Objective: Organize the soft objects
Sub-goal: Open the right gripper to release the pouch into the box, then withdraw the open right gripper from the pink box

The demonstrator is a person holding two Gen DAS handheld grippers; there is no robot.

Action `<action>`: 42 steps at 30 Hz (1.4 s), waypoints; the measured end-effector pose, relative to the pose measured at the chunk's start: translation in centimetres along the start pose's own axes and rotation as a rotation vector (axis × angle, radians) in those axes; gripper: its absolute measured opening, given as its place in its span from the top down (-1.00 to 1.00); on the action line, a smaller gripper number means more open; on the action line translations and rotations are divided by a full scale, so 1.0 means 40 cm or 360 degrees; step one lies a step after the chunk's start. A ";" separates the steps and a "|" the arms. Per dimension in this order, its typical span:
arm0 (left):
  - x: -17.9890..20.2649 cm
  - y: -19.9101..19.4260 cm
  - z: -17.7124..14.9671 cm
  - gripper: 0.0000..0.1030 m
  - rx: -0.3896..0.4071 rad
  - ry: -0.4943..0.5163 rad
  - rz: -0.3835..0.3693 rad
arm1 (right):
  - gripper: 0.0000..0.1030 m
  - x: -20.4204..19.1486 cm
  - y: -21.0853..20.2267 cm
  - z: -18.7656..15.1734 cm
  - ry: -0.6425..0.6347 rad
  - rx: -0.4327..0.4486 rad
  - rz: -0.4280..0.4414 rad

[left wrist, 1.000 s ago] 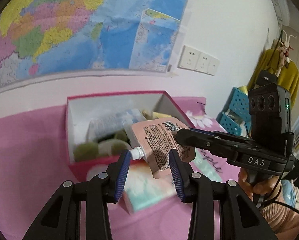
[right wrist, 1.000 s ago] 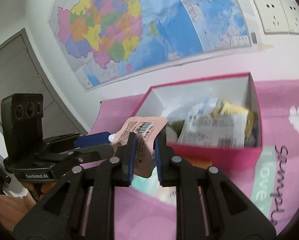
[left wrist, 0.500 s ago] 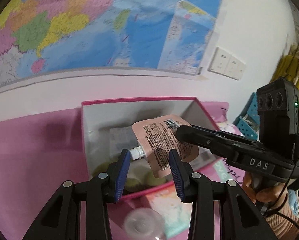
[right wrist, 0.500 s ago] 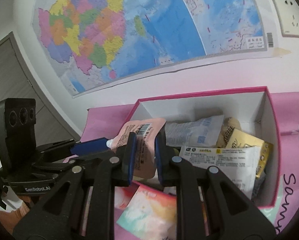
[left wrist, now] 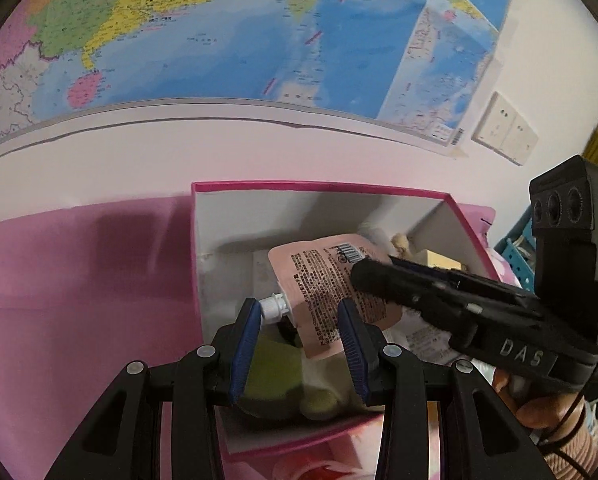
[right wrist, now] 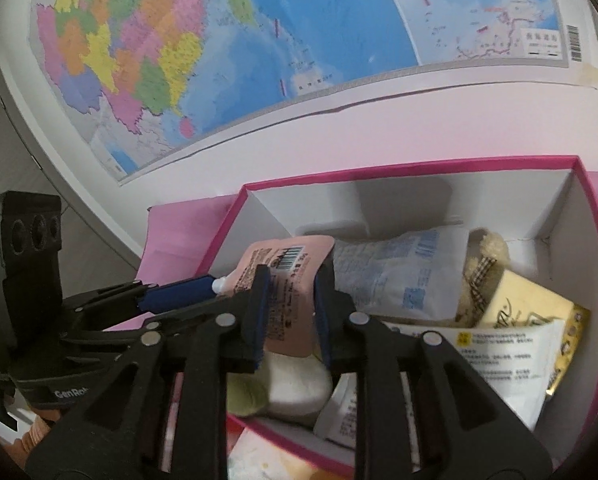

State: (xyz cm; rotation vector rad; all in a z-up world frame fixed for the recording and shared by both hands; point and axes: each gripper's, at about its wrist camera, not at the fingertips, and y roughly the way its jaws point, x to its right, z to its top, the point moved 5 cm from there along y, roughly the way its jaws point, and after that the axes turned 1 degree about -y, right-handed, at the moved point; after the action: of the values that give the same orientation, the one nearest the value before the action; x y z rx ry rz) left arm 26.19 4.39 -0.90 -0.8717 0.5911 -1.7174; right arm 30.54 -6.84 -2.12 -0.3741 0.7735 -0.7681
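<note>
My right gripper is shut on a pink spouted pouch with a barcode and holds it over the open pink box. In the left wrist view the pouch hangs with its white cap pointing left, between my left gripper's open blue pads; the left pad sits by the cap, touching or not I cannot tell. The right gripper reaches in from the right. The box holds a white-blue packet, a yellow packet, a plush toy and a green soft item.
The box stands on a pink cloth against a white wall with a large map. Wall sockets are at the right. A pastel packet lies in front of the box. A blue basket stands far right.
Both grippers have moved forward over the box, carrying the pouch from in front of it to above its inside. The right grip on the pouch is unchanged; the left stays open.
</note>
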 end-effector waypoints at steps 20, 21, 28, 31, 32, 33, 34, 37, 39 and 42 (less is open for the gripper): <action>0.047 -0.242 -0.144 0.02 0.0366 0.0124 -0.0078 | 0.34 -0.007 -0.235 -0.117 -0.0070 0.0147 0.0054; 0.052 -0.250 -0.162 0.01 0.0361 0.0136 -0.0095 | 0.33 -0.010 -0.249 -0.130 -0.0070 0.0151 0.0063; 0.078 -0.259 -0.267 -0.26 0.0330 0.0136 -0.0055 | 0.16 -0.024 -0.321 -0.226 -0.0132 0.0173 -0.0013; 0.088 -0.253 -0.305 -0.28 0.0296 0.0111 -0.0054 | 0.14 -0.025 -0.341 -0.270 -0.0153 0.0187 -0.0092; 0.093 -0.251 -0.316 -0.31 0.0287 0.0108 -0.0048 | 0.14 -0.023 -0.347 -0.281 -0.0153 0.0191 -0.0109; 0.098 -0.251 -0.324 -0.36 0.0285 0.0109 -0.0031 | 0.13 -0.022 -0.354 -0.296 -0.0155 0.0199 -0.0128; 0.105 -0.252 -0.336 -0.39 0.0288 0.0121 0.0000 | 0.11 -0.021 -0.358 -0.307 -0.0154 0.0201 -0.0139; 0.122 -0.252 -0.350 -0.50 0.0288 0.0123 0.0024 | 0.01 -0.013 -0.371 -0.339 -0.0142 0.0208 -0.0180; 0.137 -0.253 -0.360 -0.52 0.0287 0.0136 0.0028 | 0.01 -0.010 -0.373 -0.354 -0.0134 0.0199 -0.0195; 0.160 -0.251 -0.374 -0.65 0.0286 0.0160 0.0050 | -0.04 -0.009 -0.380 -0.375 -0.0144 0.0205 -0.0239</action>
State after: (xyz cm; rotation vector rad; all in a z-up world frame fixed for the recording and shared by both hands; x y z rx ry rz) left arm 7.37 0.89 -0.82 -0.6494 0.5054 -1.7635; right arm 11.94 -17.29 -3.46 -0.3514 0.6123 -0.9309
